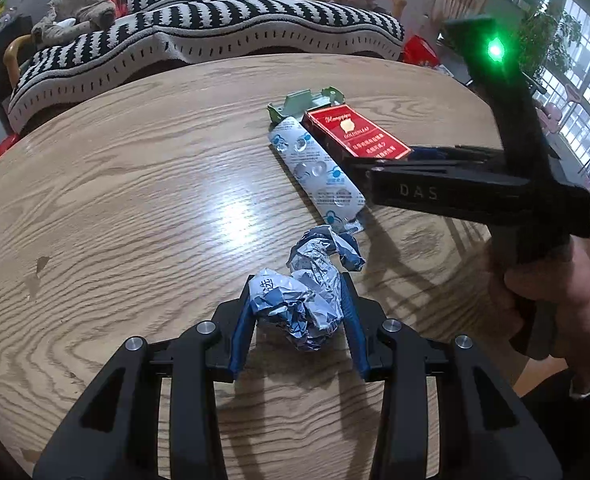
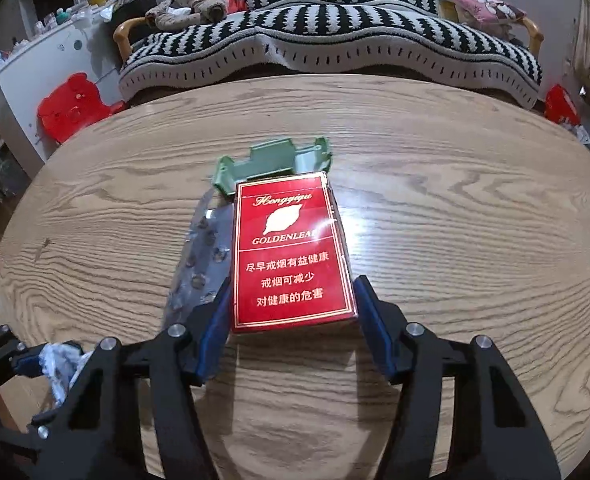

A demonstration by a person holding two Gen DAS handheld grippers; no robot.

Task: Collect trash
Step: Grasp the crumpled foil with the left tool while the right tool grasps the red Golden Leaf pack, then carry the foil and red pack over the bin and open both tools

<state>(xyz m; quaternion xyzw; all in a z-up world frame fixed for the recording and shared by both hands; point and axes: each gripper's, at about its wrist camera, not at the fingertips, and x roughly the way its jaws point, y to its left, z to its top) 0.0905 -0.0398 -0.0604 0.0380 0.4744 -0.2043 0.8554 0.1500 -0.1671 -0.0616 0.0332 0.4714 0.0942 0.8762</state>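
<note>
Left gripper: blue pads pressed against both sides of a crumpled blue-and-white wrapper, pinching it just above the wooden table. A loose tail of the wrapper sticks out past the fingertips.

Right gripper: jaws on either side of the near end of a red cigarette pack. Left pad touching or nearly touching the pack's edge; right pad shows a thin sliver of gap. Cannot tell whether the pack is actually clamped. Pack lies face up on the table, long axis pointing away from the gripper.

Directly left of the pack, touching it: a silver blister pill sheet, flat on the table, partly tucked beneath the pack's edge. Behind both, at the pack's far end: a green plastic tray piece.

The two grippers are near each other; a hand holds the right gripper's handle.

Beyond the table: sofa with black-and-white striped cover.
</note>
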